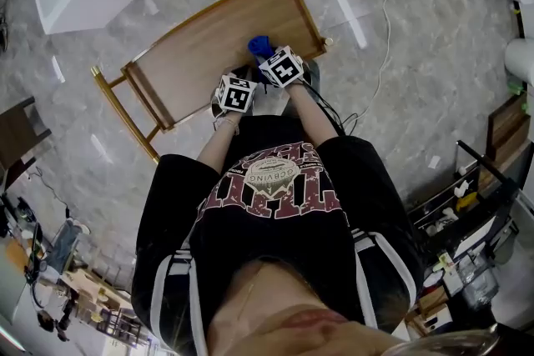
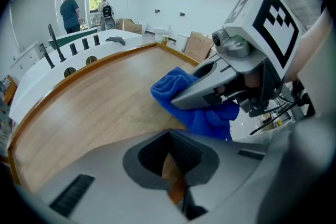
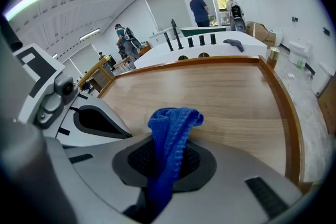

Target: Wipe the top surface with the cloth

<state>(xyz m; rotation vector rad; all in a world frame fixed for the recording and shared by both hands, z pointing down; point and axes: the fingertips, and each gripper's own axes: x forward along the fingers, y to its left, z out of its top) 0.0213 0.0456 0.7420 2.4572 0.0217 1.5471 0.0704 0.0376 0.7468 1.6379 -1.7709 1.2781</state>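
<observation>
Two tongs are over the wooden table (image 1: 196,58), by the person's side of it. Right tongs (image 3: 167,165): clamped on the blue cloth (image 3: 172,126), which bunches up out of the jaws. Left tongs (image 2: 170,168): narrow, jaws nearly together, nothing between them. In the head view they sit at 8 o'clock of the right tongs, just beside them. The cloth is at 3 o'clock from table centre in that view.
</observation>
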